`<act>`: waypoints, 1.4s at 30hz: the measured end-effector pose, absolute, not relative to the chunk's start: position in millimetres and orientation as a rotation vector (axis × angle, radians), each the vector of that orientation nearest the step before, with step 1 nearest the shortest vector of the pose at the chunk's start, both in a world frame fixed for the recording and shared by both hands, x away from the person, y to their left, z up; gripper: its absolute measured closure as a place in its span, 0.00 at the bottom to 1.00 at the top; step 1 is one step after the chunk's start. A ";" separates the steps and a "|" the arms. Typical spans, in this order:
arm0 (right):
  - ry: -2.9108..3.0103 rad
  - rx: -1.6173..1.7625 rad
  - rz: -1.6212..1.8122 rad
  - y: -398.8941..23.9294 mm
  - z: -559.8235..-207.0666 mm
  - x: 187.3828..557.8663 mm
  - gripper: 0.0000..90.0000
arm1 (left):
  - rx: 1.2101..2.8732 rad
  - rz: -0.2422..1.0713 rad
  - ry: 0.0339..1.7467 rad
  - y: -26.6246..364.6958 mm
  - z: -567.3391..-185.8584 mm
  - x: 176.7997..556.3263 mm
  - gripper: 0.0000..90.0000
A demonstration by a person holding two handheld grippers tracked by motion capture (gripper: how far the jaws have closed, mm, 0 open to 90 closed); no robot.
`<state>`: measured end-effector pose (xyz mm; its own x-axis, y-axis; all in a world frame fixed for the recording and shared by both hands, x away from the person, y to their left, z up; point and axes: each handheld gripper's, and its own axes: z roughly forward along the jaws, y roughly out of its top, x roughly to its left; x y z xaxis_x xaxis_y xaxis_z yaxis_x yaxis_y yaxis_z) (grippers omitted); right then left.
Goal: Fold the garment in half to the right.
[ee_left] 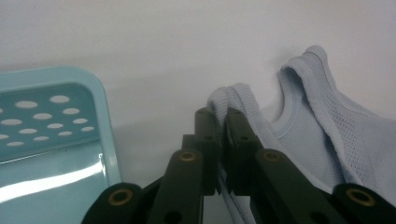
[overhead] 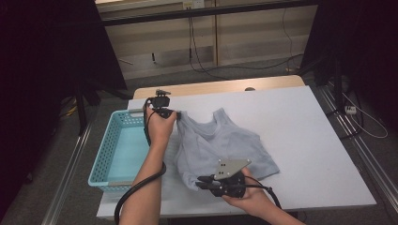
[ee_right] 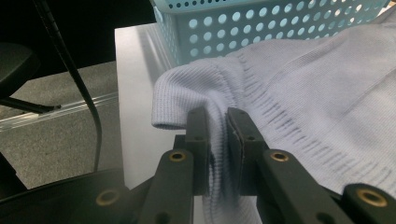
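Note:
A pale blue knitted tank top (overhead: 220, 145) lies spread on the white table (overhead: 300, 126). My left gripper (overhead: 177, 114) is shut on one shoulder strap (ee_left: 238, 95) at the top's far left, close to the basket. My right gripper (overhead: 199, 182) is shut on the ribbed hem (ee_right: 210, 107) at the near left corner, and the fabric bunches between its jaws. The other strap (ee_left: 303, 60) lies flat on the table to the right of the left gripper (ee_left: 223, 114). In the right gripper view, the right gripper (ee_right: 218, 114) pinches a fold of the hem.
A light blue perforated basket (overhead: 108, 154) stands at the table's left edge, right beside the left hand. The table's right half is bare white surface. A black cable (overhead: 136, 187) trails from the left forearm. Aluminium rails run along both sides of the table.

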<state>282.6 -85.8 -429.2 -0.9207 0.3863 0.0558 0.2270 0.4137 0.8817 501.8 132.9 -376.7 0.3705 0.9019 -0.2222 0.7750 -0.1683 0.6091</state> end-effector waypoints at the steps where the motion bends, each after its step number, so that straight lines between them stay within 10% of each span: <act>1: 2.506 0.547 1.526 -85.5 -429.1 282.6 0.89 | 1.978 0.250 1.447 133.3 -376.5 501.7 0.95; 42: 2.527 0.488 1.554 -72.1 -429.4 283.0 0.89 | 1.979 0.237 1.501 153.6 -368.7 497.4 0.95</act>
